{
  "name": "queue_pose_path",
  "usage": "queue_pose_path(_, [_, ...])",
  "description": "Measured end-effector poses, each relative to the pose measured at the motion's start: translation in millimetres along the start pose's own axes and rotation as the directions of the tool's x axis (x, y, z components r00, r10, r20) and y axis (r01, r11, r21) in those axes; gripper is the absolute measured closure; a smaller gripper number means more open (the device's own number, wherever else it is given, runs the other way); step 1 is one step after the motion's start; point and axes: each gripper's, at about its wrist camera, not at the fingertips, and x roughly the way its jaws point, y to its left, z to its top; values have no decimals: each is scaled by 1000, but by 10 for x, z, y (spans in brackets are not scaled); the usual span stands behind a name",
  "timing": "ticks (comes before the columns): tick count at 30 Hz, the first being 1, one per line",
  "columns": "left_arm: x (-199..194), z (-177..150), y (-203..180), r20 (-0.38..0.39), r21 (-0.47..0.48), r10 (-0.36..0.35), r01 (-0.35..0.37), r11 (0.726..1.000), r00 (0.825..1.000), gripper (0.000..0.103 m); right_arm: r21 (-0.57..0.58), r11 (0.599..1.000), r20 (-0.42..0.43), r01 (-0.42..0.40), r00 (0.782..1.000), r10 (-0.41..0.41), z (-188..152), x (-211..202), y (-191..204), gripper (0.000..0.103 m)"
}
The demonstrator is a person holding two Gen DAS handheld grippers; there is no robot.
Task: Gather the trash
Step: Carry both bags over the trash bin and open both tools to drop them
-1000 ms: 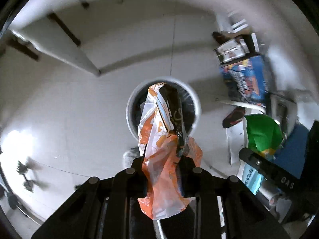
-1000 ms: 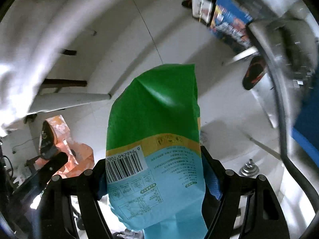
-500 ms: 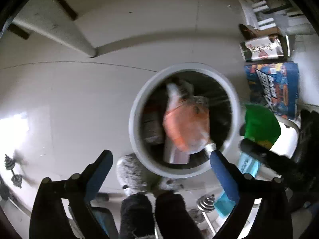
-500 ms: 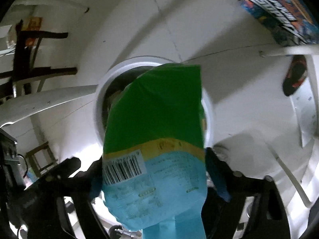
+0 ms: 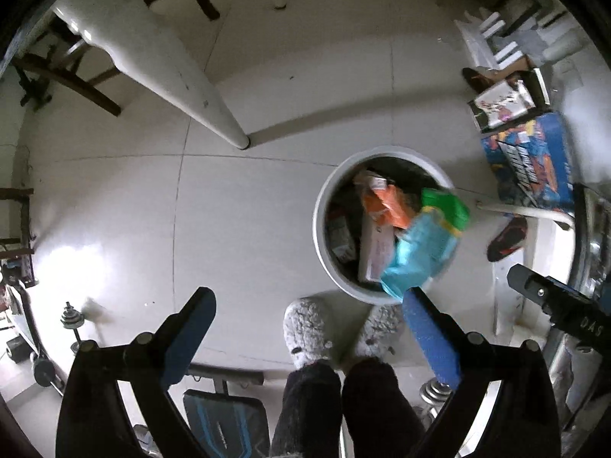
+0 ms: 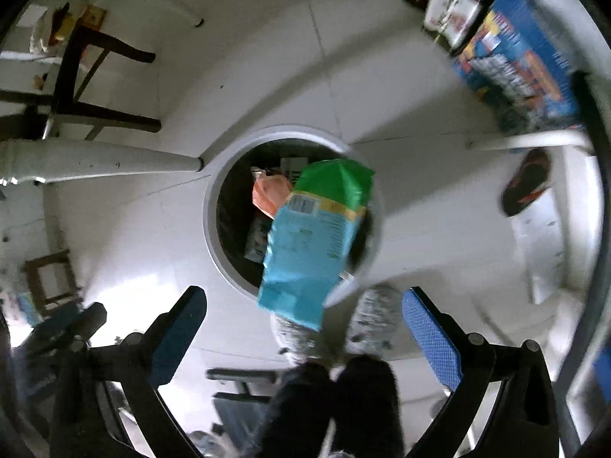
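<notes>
The right gripper (image 6: 304,316) hangs above the bin with its blue-padded jaws spread wide and nothing between them; the left gripper (image 5: 309,324) is just as wide and just as bare. The green and blue snack bag (image 6: 313,233) is loose in the air over the near rim of the white round bin (image 6: 214,229), blurred, barcode side up, though the digits can't be read now. The orange wrapper (image 6: 269,192) lies inside the bin among cartons and other packets. A second ago each tool was clamped on its piece of trash, orange in the left, green in the right; half a second ago the orange one was already dropping in while the right was closed on the bag. In the left view "DAS" shows in pale letters on the other tool's black body (image 5: 565,305). Grey fluffy slippers (image 5: 309,328) stand right beside the bin, a blue printed box (image 5: 530,168) lies off to the side, its lettering too smeared to make out
</notes>
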Motion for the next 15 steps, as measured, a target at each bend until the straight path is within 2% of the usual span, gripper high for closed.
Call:
queue_pose_path(6, [-925,-178,-159,32,28,-24,24,999,999,3,2,998,33,58,998,-58,-368,-991,40,0])
queue_pose_path(15, [-2445,-435,-229,81,77,-74,68,995,994,3,-41,999,75,13,997,-9,-935,-2867,327,0])
